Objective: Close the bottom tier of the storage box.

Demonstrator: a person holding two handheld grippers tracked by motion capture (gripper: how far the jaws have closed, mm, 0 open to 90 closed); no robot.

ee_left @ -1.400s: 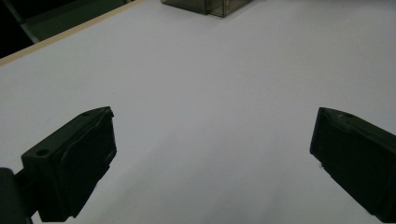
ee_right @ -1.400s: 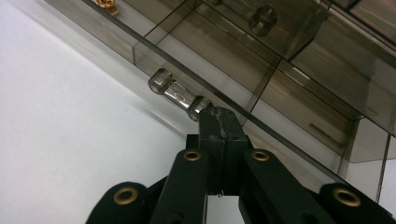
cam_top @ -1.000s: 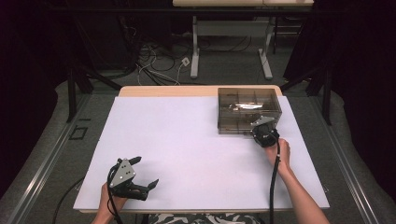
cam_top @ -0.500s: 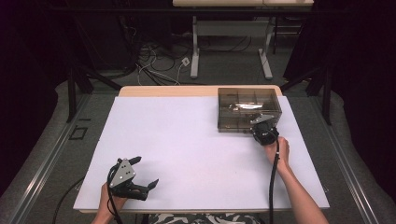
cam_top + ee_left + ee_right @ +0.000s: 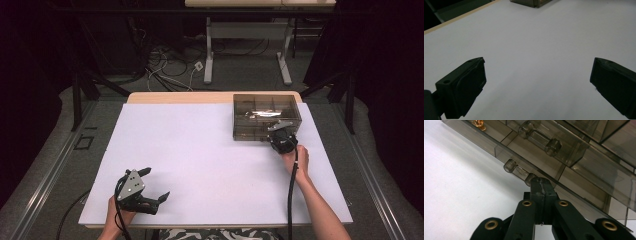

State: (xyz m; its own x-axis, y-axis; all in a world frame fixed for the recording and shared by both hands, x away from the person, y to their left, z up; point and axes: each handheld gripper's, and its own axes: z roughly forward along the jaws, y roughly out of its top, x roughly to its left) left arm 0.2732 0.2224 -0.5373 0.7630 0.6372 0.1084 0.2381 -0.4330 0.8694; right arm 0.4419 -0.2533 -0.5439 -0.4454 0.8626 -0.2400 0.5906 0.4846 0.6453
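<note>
the smoky see-through drawer box [image 5: 266, 116] sits at the far right of the white table sheet [image 5: 200, 160], right ahead of the right gripper [image 5: 281, 136]. in the right gripper view its jaws are pressed together, pad to pad, with their tips at the handle [image 5: 520, 171] of the bottom drawer; whether the tips pinch a part of that handle or only touch it i cannot tell. just beyond the fingertips the drawer front [image 5: 499, 150] runs slantwise across that view. a second, larger handle [image 5: 540, 138] sits on the drawer above, further past the tips. a small gold piece [image 5: 479, 124] lies inside a drawer, well off to the left of the jaws. no object lies between the tips and the box front.

the right hand [image 5: 296, 159] reaches forward from the near edge, forearm stretched out, gripper pointed away from the person at the near right corner of the box, its cable [image 5: 291, 200] trailing back along the arm.

the left gripper [image 5: 150, 192] rests at the near left of the sheet, held by the left hand [image 5: 117, 217]. its fingers [image 5: 464, 87] stand wide apart with only bare sheet between them, and it points to the right across the table. the box lies well beyond these fingers, a corner of it [image 5: 534, 2] showing at the top of the left gripper view.
</note>
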